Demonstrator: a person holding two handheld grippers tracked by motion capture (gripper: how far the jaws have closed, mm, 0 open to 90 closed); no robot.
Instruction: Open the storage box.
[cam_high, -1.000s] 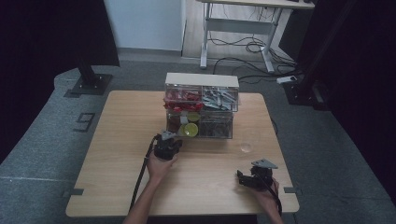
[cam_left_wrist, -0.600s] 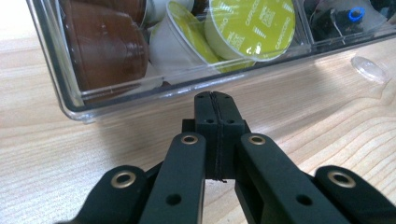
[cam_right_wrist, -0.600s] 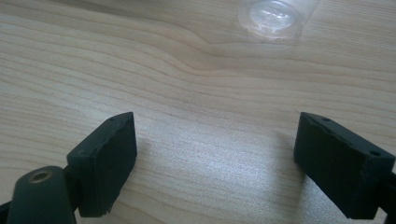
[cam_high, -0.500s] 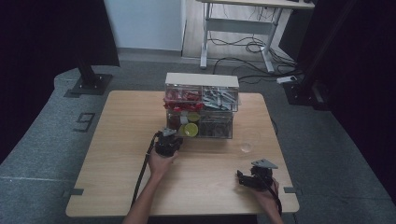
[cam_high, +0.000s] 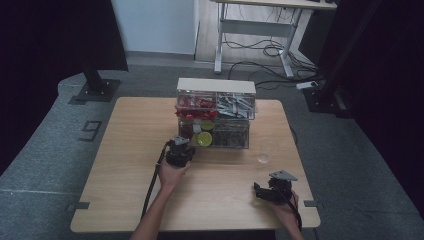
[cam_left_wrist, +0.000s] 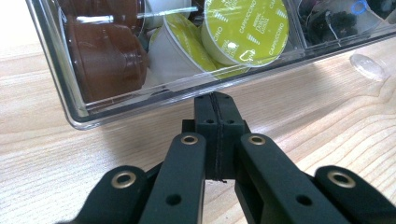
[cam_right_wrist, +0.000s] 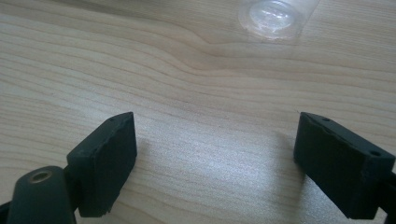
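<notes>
Left gripper (cam_left_wrist: 215, 100), at centre left of the high view, has its jaws pressed together on nothing, tips at the clear organizer (cam_high: 215, 113) front below a green capsule (cam_left_wrist: 246, 30). Lower right, the right gripper (cam_right_wrist: 215, 154) gapes wide and empty over the table (cam_high: 125, 150), near a clear lid (cam_right_wrist: 276, 13).

Left gripper (cam_high: 180, 151) at the clear organizer (cam_high: 215, 114) (capsules inside), right gripper (cam_high: 272, 189) well apart.
</notes>
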